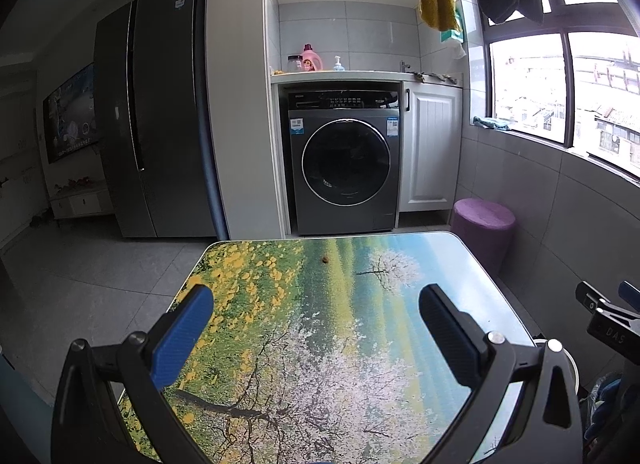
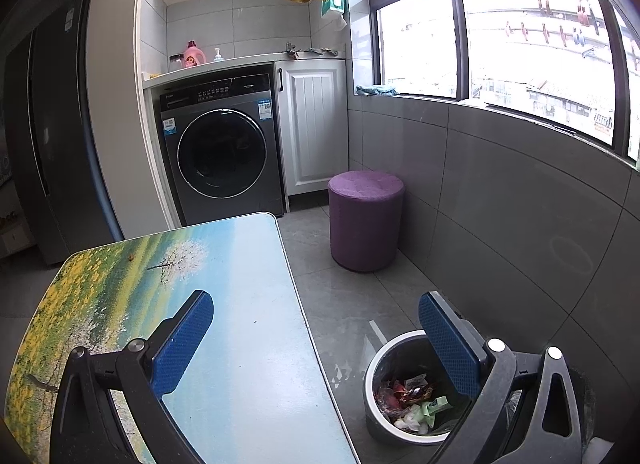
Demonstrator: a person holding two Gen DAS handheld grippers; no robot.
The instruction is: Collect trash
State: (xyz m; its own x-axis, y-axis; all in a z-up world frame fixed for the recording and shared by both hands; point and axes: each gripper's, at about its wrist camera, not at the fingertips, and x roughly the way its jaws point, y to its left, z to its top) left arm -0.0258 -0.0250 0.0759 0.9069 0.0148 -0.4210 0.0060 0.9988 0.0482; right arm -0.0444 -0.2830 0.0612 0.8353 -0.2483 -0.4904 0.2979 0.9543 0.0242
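A: What's the surface like?

B: A worktop printed with a landscape: yellow flowers, green fields, a white blossoming tree, blue sky at one end. One small brown crumb sits near its far edge; it shows in the right wrist view too.

A: And the grippers?

B: The left gripper hangs over the worktop with its blue pads spread wide, nothing between them. The right gripper is likewise wide apart and empty, one finger over the worktop's blue end, the other over the trash bin.

A: Where's the trash?

B: In that bin, on the floor just beside the worktop: red and brown wrappers, green scraps and white bits piled inside.

A: The room?

B: Grey-tiled floor and walls. A dark front-loading washing machine under a counter, a white cabinet door next to it, a purple round stool near the window, and a dark fridge on the left.
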